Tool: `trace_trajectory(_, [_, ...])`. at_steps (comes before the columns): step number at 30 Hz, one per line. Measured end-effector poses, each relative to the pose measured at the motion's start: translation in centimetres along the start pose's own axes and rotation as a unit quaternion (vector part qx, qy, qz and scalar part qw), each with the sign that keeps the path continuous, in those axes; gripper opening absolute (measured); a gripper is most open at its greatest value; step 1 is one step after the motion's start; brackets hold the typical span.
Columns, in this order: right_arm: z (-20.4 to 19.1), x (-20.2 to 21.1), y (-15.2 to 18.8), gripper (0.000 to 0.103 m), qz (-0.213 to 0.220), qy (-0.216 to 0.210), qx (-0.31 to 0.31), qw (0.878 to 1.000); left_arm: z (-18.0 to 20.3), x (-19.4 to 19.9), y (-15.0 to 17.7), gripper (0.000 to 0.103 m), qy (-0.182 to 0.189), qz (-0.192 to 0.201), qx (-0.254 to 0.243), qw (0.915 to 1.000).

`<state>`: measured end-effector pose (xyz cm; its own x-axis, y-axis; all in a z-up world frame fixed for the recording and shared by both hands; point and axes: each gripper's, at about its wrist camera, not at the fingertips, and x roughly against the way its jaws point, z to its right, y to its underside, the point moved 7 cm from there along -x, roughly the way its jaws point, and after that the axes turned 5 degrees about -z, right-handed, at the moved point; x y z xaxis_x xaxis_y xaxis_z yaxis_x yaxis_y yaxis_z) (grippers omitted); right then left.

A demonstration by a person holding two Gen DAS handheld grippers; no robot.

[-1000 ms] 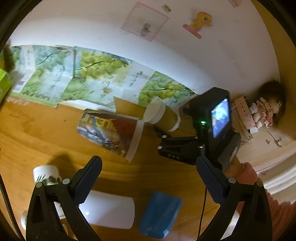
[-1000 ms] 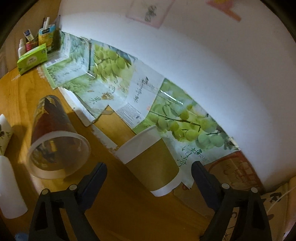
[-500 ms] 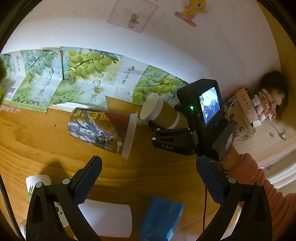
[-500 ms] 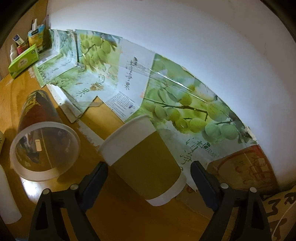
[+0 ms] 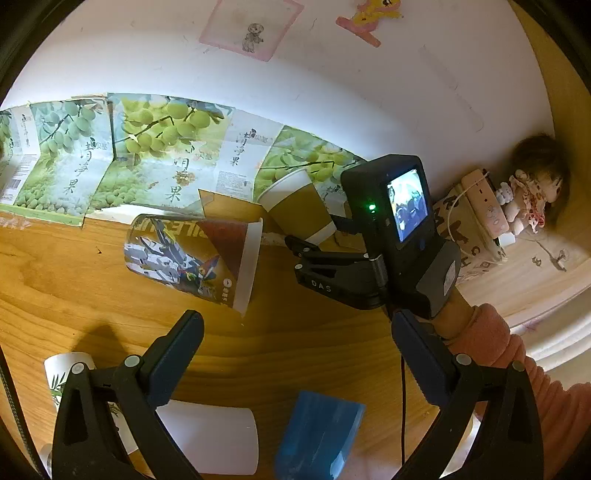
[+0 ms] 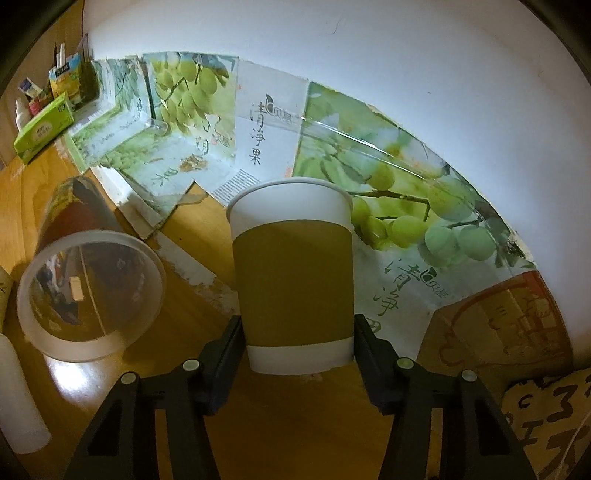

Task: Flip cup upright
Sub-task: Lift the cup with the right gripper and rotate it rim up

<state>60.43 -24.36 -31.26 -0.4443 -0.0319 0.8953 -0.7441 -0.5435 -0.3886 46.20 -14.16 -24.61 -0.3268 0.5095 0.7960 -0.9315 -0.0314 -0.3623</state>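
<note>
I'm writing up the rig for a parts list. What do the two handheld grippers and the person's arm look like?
Both grippers are black plastic clamps with silver rivets and flat dark-blue fingers. The right gripper has "DAS" on its side, a black camera block with a lit screen, a green LED, and a thin black cable. The arm wears a fuzzy pink sleeve.

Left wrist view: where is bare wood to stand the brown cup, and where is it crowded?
Bare wood lies left of the printed cup, and between it and the left tongs. Crowded: white cup and blue cup near the camera, cardboard at the wall.

A home: doll (image 5: 532, 199), wall stickers (image 5: 373, 14), wooden table (image 5: 74, 280).
</note>
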Motion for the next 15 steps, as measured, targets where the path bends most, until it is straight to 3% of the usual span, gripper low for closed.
trace_trajectory(15, [0.8, 5.0, 1.1, 0.057, 0.026, -0.050, -0.105, 0.993, 1.0, 3.4, 0.9, 0.101, 0.014, 0.025, -0.007, 0.9996])
